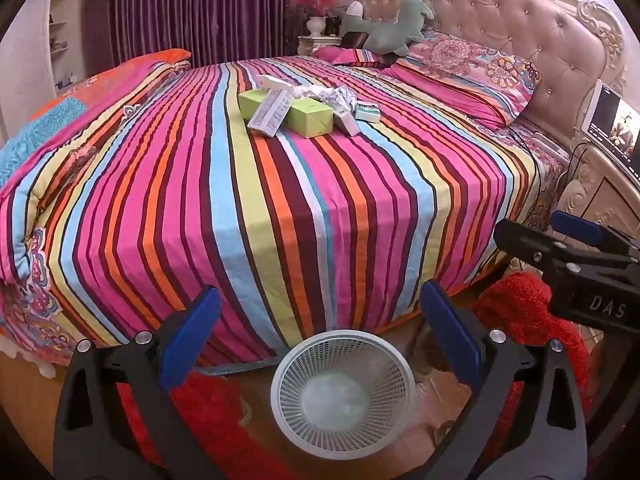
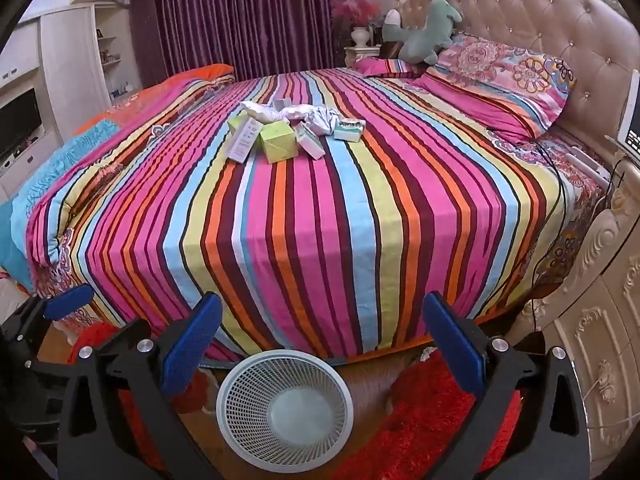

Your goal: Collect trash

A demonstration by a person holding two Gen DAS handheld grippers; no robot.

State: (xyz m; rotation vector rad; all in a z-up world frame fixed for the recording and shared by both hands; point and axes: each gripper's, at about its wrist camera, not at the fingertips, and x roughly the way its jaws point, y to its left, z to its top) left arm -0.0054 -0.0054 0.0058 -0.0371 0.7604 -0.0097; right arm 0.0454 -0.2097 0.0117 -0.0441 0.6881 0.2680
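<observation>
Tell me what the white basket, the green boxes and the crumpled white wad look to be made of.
White basket: likely moulded plastic, matte, with thin lattice ribs. Green boxes: probably matte cardboard, with sharp folded edges. Crumpled white wad: paper or thin film; its creases look slightly shiny, so I cannot say which.

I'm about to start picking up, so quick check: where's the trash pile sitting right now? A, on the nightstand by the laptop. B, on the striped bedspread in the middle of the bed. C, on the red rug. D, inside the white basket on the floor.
B: the boxes and crumpled wrappers lie on the striped bedspread, while the white basket on the floor holds none.
</observation>
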